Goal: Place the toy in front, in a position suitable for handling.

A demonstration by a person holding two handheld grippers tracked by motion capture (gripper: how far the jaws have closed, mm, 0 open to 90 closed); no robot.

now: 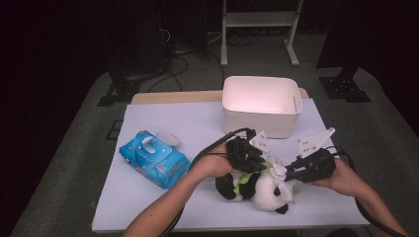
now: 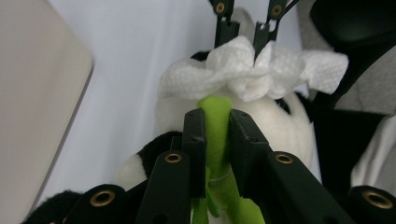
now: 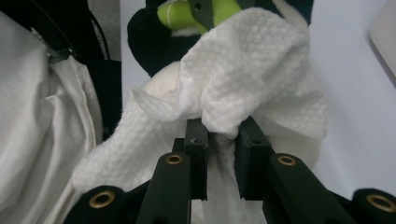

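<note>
We have the plush panda [image 1: 257,187] lying near the front edge of the tabletop [image 1: 163,123], a little right of centre, and both of our tools are on it. Our left gripper [image 1: 249,157] comes in from the left side, and in the left gripper view its jaws pinch the panda's bright green strip [image 2: 215,122], pads pressed flat against the fabric on both sides. Our right gripper [image 1: 291,173] reaches in from the right, and in the right gripper view its jaws clamp a bunched fold of the white wipe [image 3: 252,74], which drapes over the panda's pale head. From the left gripper view that wipe [image 2: 247,70] sits crumpled on top of the head, with the other gripper's two black tips biting into it from beyond. The two grippers are close together, nearly facing each other across the toy.

Well apart at the left edge of the tabletop lies the blue wet-wipe pack [image 1: 154,159], its lid flipped open. At the back right stands the white plastic bin [image 1: 261,106], just behind our grippers.
</note>
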